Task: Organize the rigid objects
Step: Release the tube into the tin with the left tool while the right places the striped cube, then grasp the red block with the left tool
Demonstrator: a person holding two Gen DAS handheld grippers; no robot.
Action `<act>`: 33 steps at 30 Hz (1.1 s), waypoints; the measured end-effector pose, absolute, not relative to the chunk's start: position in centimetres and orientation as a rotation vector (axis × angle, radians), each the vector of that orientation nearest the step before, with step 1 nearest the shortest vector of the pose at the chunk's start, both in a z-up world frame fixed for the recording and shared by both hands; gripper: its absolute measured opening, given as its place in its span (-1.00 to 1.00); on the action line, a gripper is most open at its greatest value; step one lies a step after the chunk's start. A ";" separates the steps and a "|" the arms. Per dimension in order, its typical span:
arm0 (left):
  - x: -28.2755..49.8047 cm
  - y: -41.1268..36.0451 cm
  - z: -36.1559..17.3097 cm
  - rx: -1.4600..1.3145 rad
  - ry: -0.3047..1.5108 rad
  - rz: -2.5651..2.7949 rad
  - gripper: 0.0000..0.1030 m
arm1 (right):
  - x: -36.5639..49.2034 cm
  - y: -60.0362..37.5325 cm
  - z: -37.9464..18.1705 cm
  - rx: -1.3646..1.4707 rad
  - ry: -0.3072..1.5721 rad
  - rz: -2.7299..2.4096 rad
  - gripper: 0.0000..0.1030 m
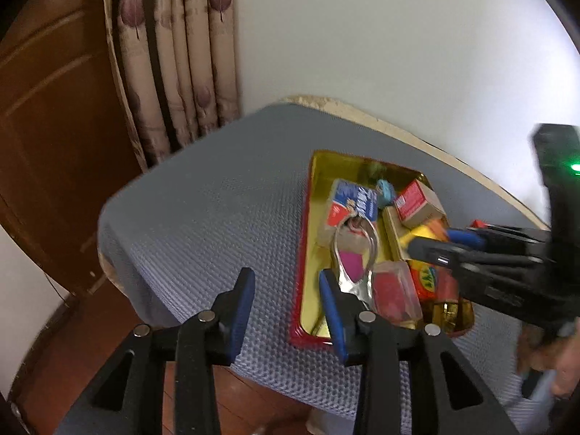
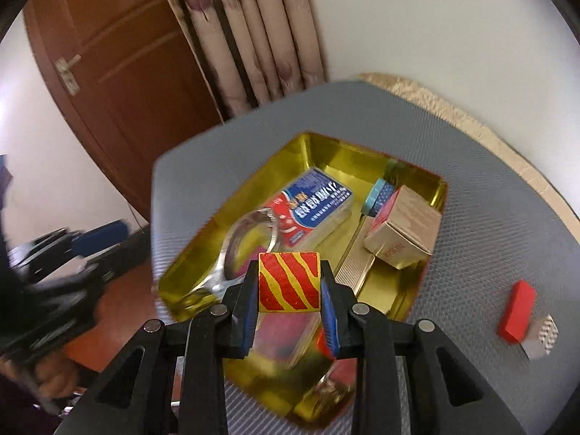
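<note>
A gold tin tray with a red rim (image 1: 308, 195) (image 2: 290, 156) sits on the grey mat and holds several items: a blue-and-red packet (image 1: 353, 203) (image 2: 315, 203), a tan carton (image 1: 420, 203) (image 2: 406, 228), a metal carabiner (image 1: 353, 253) (image 2: 250, 239). My right gripper (image 2: 290, 308) is shut on a red-and-yellow striped block (image 2: 290, 279) above the tray; it shows from the side in the left wrist view (image 1: 453, 243). My left gripper (image 1: 286, 290) is open and empty at the tray's near left edge.
A red block (image 2: 516, 311) and a small white patterned block (image 2: 542, 337) lie on the mat right of the tray. A curtain (image 1: 174, 54) and a brown door (image 2: 119, 54) stand behind the table. The mat's left part (image 1: 217, 210) is bare.
</note>
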State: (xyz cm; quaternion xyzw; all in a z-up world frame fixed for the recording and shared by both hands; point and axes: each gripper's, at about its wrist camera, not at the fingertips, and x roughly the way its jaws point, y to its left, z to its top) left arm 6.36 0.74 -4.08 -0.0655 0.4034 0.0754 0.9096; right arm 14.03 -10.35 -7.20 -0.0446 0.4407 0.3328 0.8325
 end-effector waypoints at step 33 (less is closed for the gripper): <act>5.7 -8.1 -2.9 -0.047 0.891 -0.276 -0.14 | 3.8 -38.7 -12.2 -0.104 0.769 -0.234 0.78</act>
